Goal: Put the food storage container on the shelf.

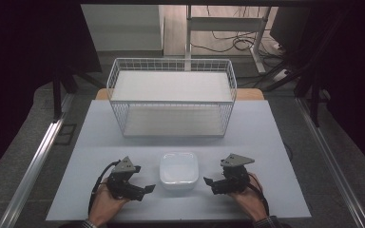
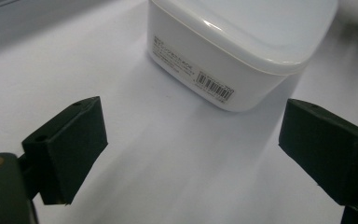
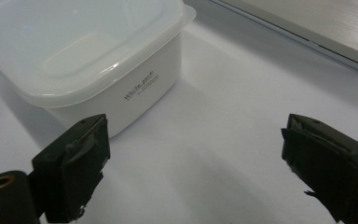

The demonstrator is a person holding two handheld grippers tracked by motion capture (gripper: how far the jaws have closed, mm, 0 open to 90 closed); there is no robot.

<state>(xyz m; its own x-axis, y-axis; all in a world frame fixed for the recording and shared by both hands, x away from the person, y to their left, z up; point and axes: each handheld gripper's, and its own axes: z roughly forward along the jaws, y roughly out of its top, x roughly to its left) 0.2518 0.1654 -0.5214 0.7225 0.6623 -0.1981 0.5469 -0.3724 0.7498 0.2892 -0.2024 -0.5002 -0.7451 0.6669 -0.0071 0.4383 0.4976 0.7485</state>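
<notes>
Both tongs, L (image 1: 148,189) & R (image 1: 208,181), wide open, empty, flanking lidded white box (image 1: 178,171) at lower centre; close evenly on opp. walls.

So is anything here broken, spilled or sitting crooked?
Nothing spilled or crooked. The white lidded box sits flat between both open grippers. One small thing: the right gripper's pad looks frayed and ragged at its edges.

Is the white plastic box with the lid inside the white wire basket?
No, the white plastic box sits on the table in front of the white wire basket.
</notes>
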